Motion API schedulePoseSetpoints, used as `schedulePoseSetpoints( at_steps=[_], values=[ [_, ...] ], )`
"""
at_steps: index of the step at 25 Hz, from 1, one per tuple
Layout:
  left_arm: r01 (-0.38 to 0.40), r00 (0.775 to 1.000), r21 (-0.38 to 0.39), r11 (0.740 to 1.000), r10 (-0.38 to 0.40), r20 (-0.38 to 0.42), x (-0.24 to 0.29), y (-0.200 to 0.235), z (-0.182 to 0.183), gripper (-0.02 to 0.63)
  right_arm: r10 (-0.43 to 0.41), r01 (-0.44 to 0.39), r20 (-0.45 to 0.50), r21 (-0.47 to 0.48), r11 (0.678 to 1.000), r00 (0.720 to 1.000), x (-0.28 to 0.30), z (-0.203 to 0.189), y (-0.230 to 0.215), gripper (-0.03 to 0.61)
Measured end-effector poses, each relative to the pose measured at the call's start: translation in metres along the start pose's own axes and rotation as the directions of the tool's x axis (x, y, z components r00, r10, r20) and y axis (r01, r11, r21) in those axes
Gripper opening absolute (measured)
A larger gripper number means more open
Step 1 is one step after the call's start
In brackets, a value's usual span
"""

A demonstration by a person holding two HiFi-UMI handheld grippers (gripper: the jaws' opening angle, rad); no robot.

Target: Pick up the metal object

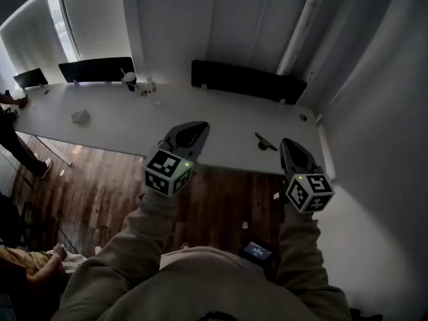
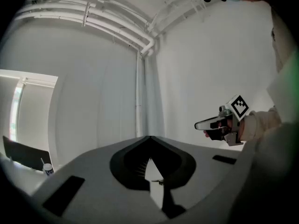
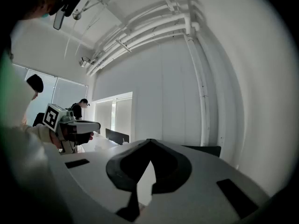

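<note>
Holds the left tongs (image 1: 195,127) and the right tongs (image 1: 287,142) over the near edge of the white desk (image 1: 221,116); shows both pairs pressed together, nothing between them; finds the metal object (image 1: 265,141) (dark, slim, lying flat) on the desk between the two, just left of the right tongs' tip, held by neither; has a cup (image 1: 130,81) and crumpled paper (image 1: 81,117) well apart, toward the desk's left end.

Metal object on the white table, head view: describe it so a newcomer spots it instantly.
Find the long white table along the wall. Near its right end, by the front edge and just left of the right gripper, lies the metal object. It is the only dark, slim, elongated thing there; the cup and crumpled paper sit far toward the left.
</note>
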State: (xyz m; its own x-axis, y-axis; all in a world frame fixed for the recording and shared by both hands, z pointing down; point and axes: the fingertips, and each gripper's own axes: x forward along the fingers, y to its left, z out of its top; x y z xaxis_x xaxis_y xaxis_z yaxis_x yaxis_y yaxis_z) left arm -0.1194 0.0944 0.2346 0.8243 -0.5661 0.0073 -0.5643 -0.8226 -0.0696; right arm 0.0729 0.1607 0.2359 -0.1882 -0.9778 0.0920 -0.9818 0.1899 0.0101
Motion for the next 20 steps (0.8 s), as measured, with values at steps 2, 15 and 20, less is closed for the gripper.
schedulePoseSetpoints(
  at_steps=[2, 15, 20],
  values=[
    [-0.004, 1.0, -0.004, 1.0, 0.004, -0.009, 0.001, 0.0, -0.001, -0.002, -0.003, 0.003, -0.005, 0.009, 1.0, 1.0, 0.0, -0.002, -0.002, 0.018],
    [0.007, 1.0, 0.0, 1.0, -0.007, -0.016, 0.001, -0.006, -0.004, -0.002, -0.002, 0.002, 0.024, -0.006, 1.0, 1.0, 0.0, 0.002, -0.002, 0.018],
    [0.018, 1.0, -0.036, 0.999, -0.018, -0.004, 0.002, -0.001, -0.008, -0.002, -0.02, 0.02, 0.02, -0.006, 1.0, 1.0, 0.0, 0.0, -0.009, 0.018]
  ],
)
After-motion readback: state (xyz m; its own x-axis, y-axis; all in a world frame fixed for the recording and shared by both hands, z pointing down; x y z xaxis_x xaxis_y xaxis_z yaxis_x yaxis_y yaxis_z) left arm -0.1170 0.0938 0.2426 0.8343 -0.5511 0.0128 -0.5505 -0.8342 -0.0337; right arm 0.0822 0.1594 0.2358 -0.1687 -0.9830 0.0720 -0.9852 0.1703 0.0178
